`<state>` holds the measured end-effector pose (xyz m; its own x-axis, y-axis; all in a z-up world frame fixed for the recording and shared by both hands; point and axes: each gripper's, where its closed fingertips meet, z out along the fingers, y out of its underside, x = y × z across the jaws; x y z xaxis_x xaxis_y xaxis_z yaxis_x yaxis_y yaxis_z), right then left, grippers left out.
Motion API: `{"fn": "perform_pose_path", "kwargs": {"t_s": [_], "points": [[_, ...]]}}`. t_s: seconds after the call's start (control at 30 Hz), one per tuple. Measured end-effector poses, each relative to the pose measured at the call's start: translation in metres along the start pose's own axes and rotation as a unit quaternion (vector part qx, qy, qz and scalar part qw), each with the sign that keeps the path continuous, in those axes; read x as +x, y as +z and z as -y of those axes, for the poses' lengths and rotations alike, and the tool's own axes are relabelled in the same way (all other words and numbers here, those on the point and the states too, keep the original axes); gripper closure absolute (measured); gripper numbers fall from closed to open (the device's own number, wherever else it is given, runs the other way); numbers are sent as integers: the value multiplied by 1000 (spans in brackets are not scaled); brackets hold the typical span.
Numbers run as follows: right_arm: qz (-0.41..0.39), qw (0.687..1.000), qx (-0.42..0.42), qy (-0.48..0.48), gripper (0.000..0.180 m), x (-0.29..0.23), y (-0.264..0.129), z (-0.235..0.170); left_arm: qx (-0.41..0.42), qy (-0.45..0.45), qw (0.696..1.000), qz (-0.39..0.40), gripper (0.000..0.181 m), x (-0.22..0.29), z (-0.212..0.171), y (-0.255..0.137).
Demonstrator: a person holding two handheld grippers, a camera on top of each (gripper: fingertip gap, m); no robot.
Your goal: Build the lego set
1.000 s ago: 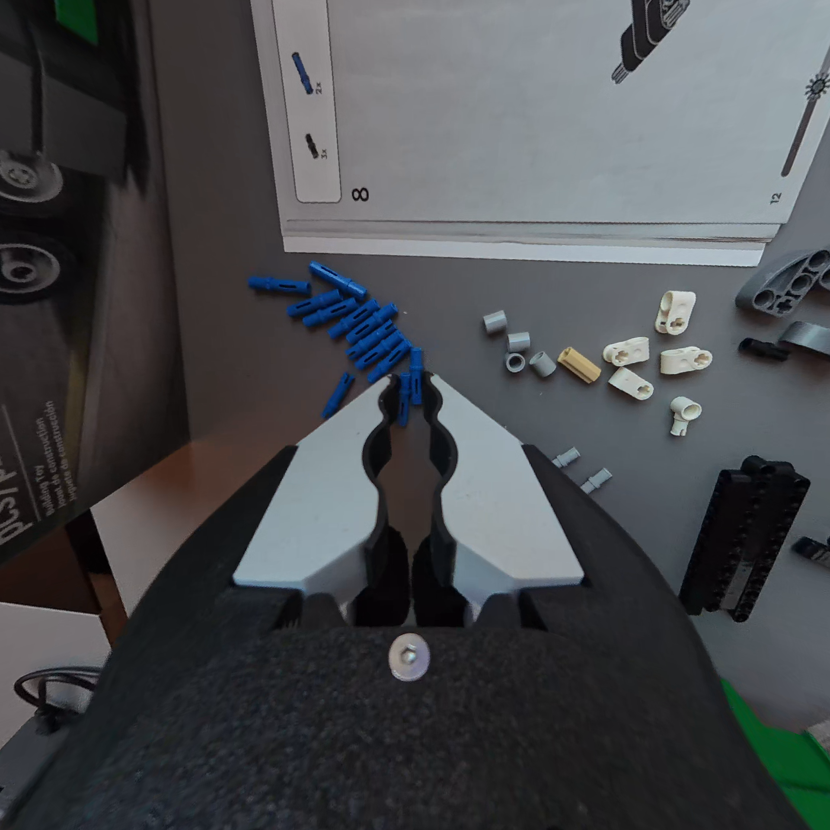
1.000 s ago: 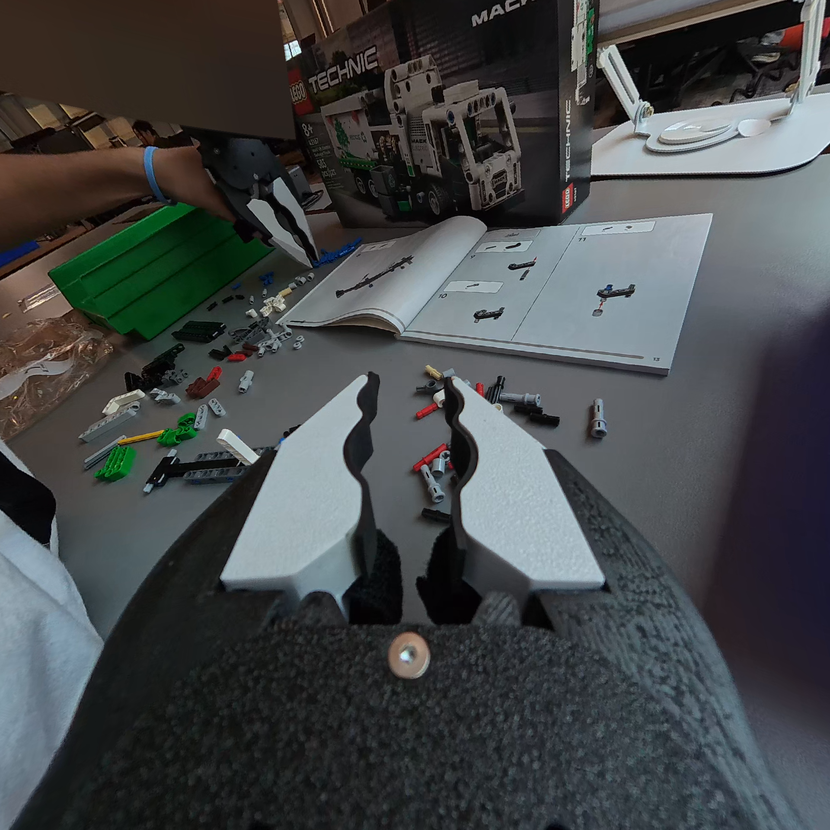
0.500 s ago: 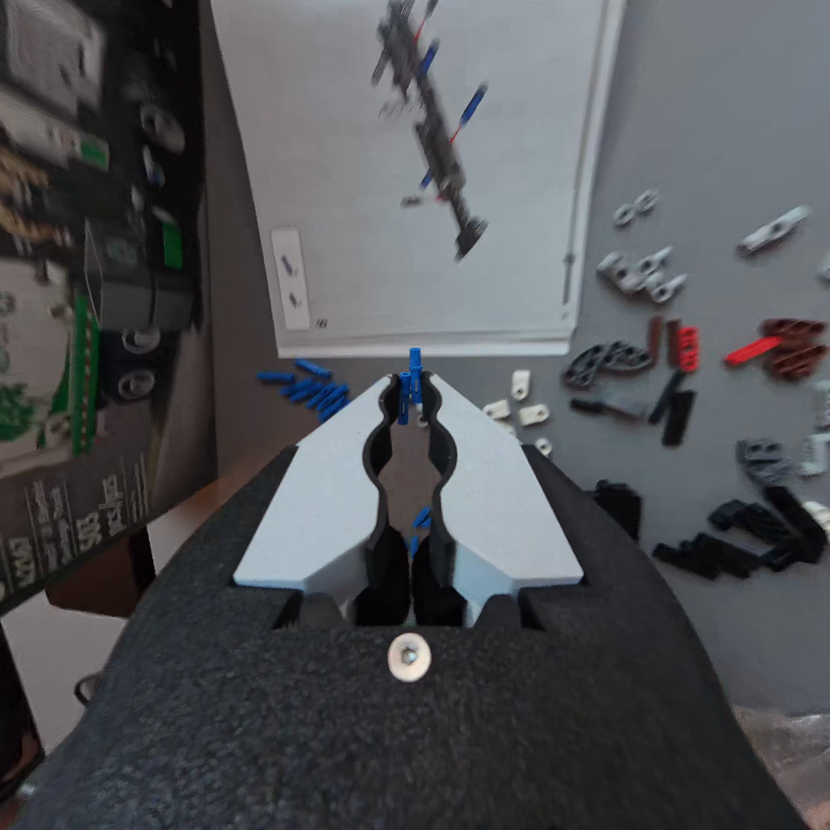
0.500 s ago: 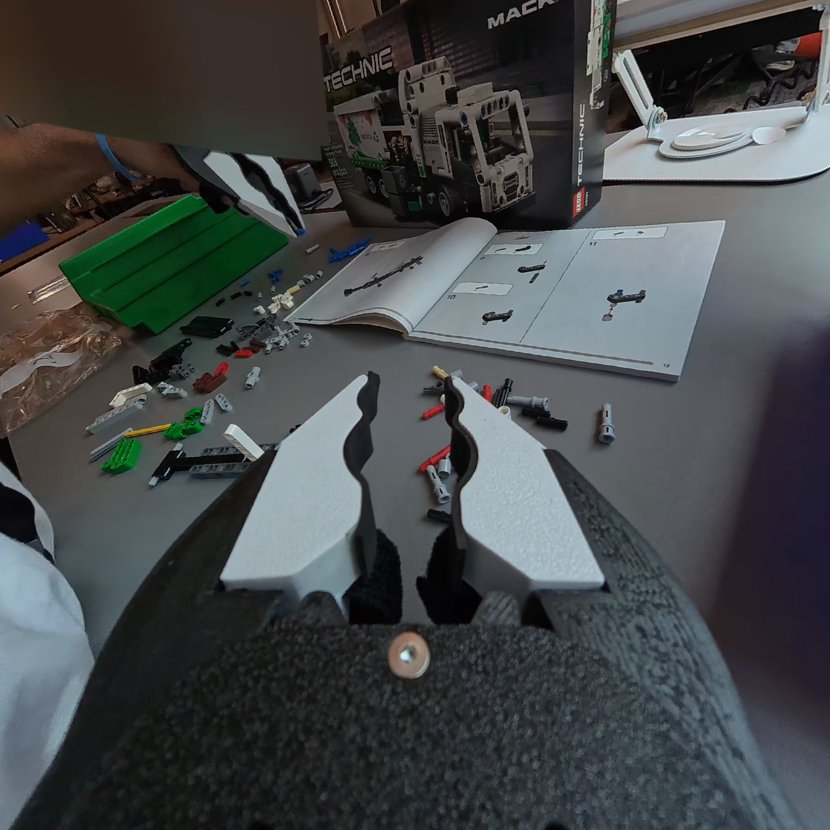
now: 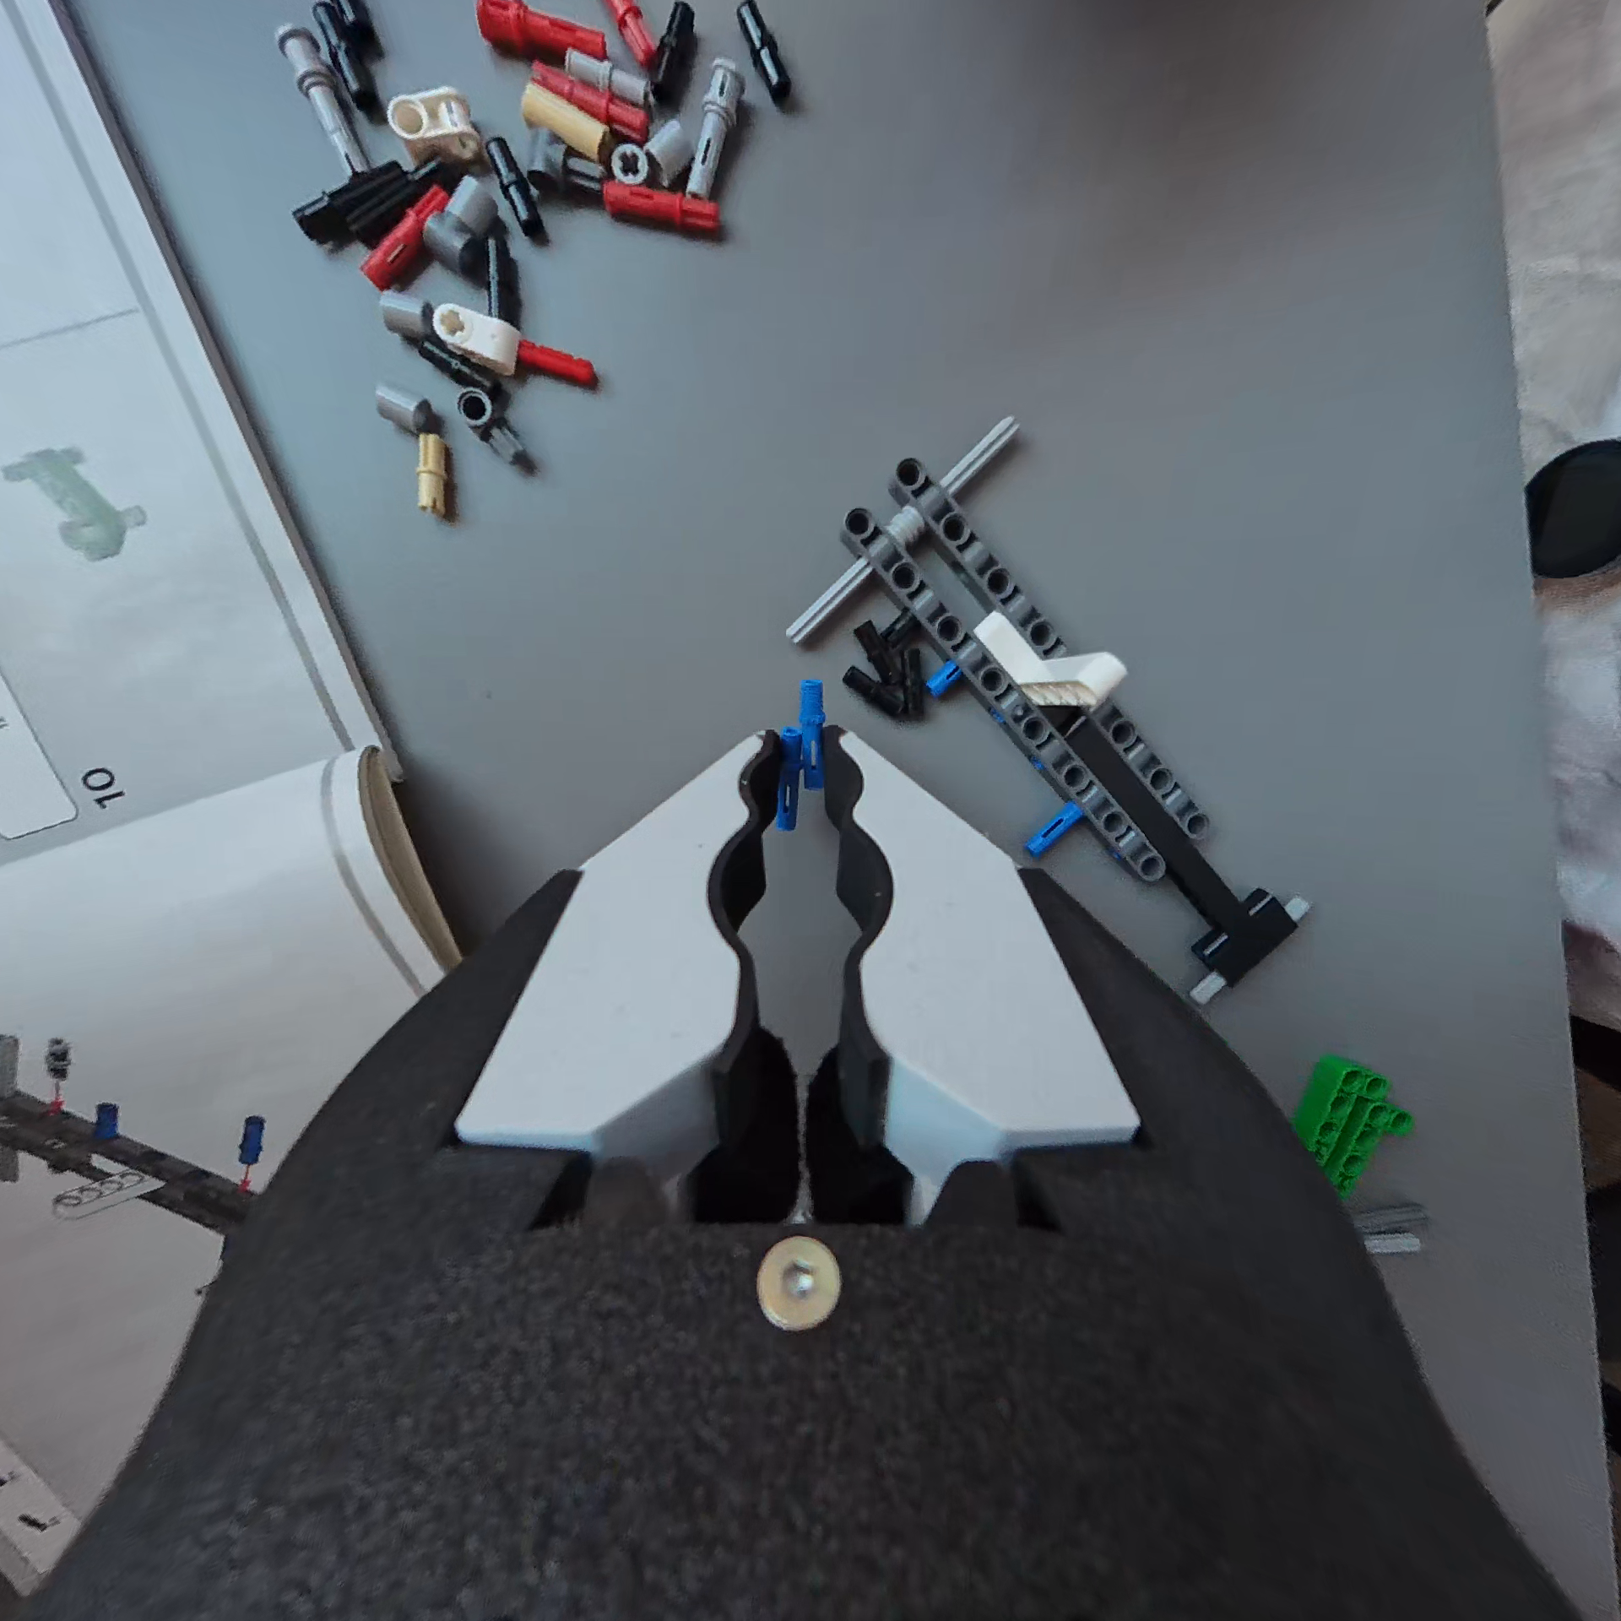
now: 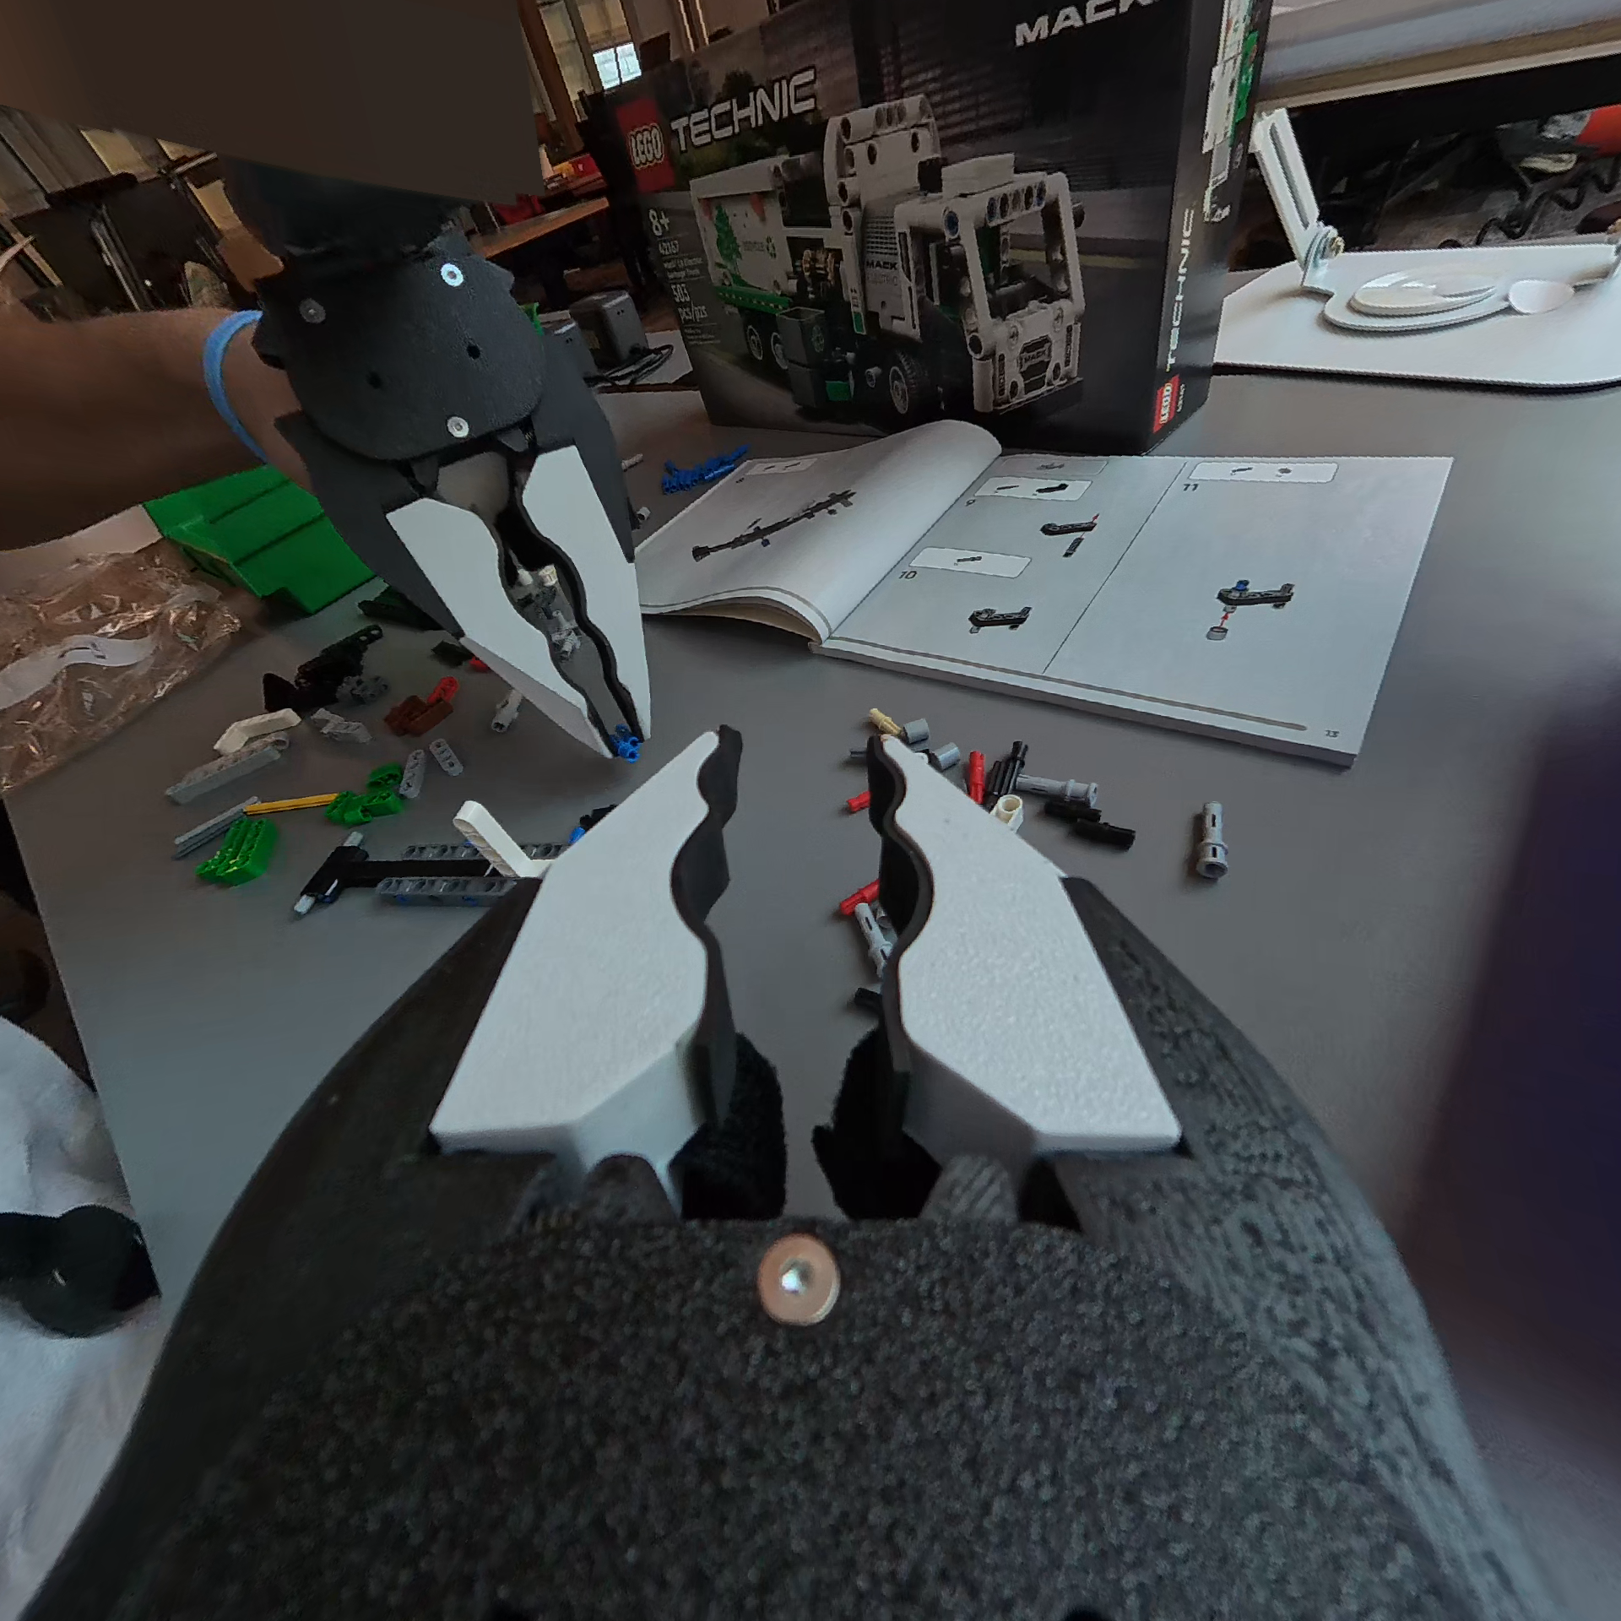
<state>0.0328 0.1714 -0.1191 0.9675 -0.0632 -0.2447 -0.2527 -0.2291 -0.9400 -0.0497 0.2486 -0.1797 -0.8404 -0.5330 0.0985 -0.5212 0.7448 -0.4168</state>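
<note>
Blue pins carried over a scatter of Lego Technic parts on a grey counter [image 5: 1140,307]

The left gripper [image 5: 805,746] is clamped on two blue pins [image 5: 800,761] at its tips, above the counter just left of a half-built grey beam assembly [image 5: 1035,702]. The right gripper [image 6: 803,746] stands parted and holds nothing, low over the near counter, with a loose pile of red, black and grey pins [image 6: 1009,789] just beyond it. The open instruction booklet [image 6: 1096,579] lies farther back, before the upright set box [image 6: 921,219]. A green tray [image 6: 254,535] sits far left; its contents cannot be made out.
</note>
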Motion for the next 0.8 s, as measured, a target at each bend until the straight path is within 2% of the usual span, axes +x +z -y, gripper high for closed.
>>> {"fn": "perform_pose_path", "kwargs": {"t_s": [0.03, 0.17, 0.33, 0.47, 0.63, 0.8], "points": [[1, 1000, 1, 0, 151, 0, 0, 0, -6, 0, 1000, 4, 172, 0, 0, 2], [11, 1000, 3, 4, 151, -3, -1, 0, -24, -4, 1000, 16, 172, 0, -2, 12], [17, 1000, 3, 5, 151, -5, -1, 0, -3, -25, 999, 28, 172, 0, 1, 16], [18, 1000, 2, 6, 151, -5, -1, 0, 16, -34, 998, 50, 164, 0, 5, 13], [17, 1000, 0, 9, 151, -4, 0, -1, 120, -111, 982, 98, 163, -2, 14, -28], [19, 1000, -13, 4, 151, -5, 5, -3, 276, -226, 921, 157, 162, 16, 4, -80]]}}
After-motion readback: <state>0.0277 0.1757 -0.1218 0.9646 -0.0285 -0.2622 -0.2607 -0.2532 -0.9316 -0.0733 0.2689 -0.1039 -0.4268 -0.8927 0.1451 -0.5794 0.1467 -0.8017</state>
